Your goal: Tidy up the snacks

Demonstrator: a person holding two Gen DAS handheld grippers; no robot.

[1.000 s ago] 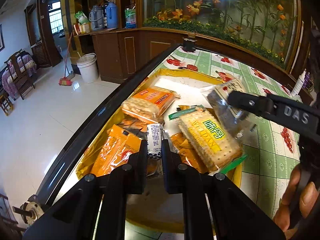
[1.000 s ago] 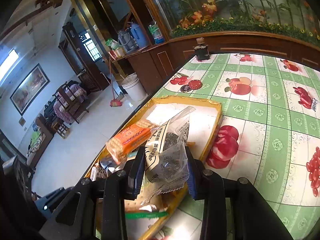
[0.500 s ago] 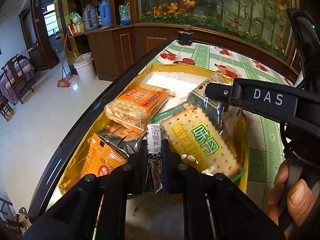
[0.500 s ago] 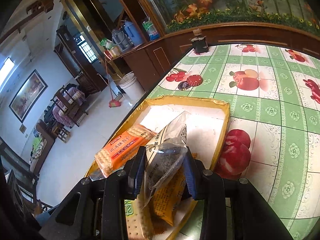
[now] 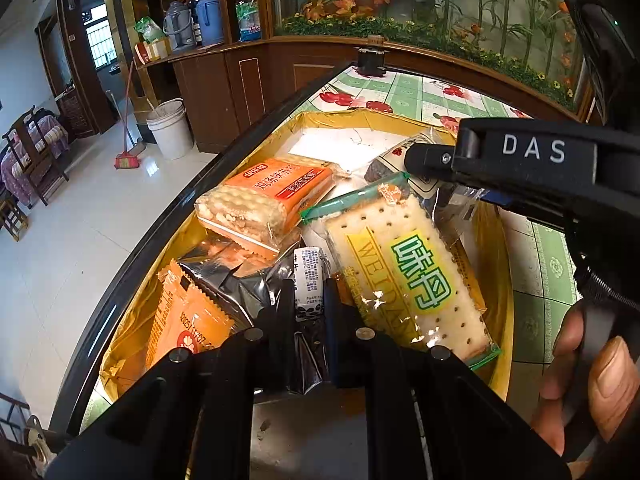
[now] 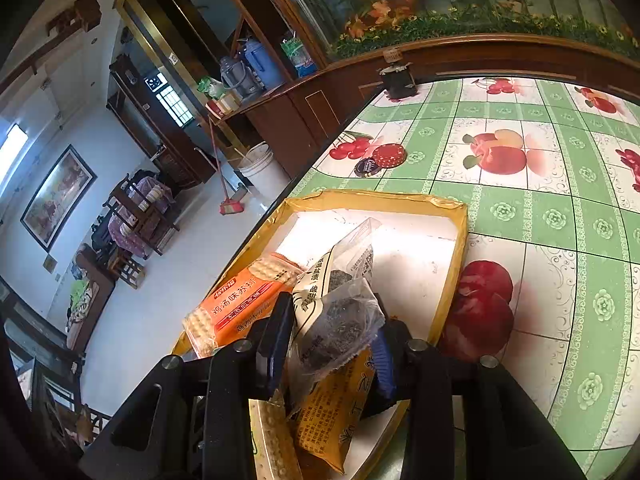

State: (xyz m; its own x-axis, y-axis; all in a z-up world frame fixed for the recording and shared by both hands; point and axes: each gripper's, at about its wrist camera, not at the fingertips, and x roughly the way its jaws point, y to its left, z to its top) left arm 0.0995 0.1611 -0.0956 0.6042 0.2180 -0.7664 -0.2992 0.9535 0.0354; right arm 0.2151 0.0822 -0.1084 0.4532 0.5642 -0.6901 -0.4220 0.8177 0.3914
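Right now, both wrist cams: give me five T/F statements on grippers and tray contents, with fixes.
1. The left gripper is shut on a small white candy pack. True.
2. The right gripper is open with nothing in it. False: it is shut on a clear bag of dark snack.
3. The orange cracker pack lies in the yellow tray. True.
4. The tray's far end is packed with snacks. False: bare white bottom shows there.
5. The green-lettered cracker pack sits on the tablecloth. False: it is in the tray.
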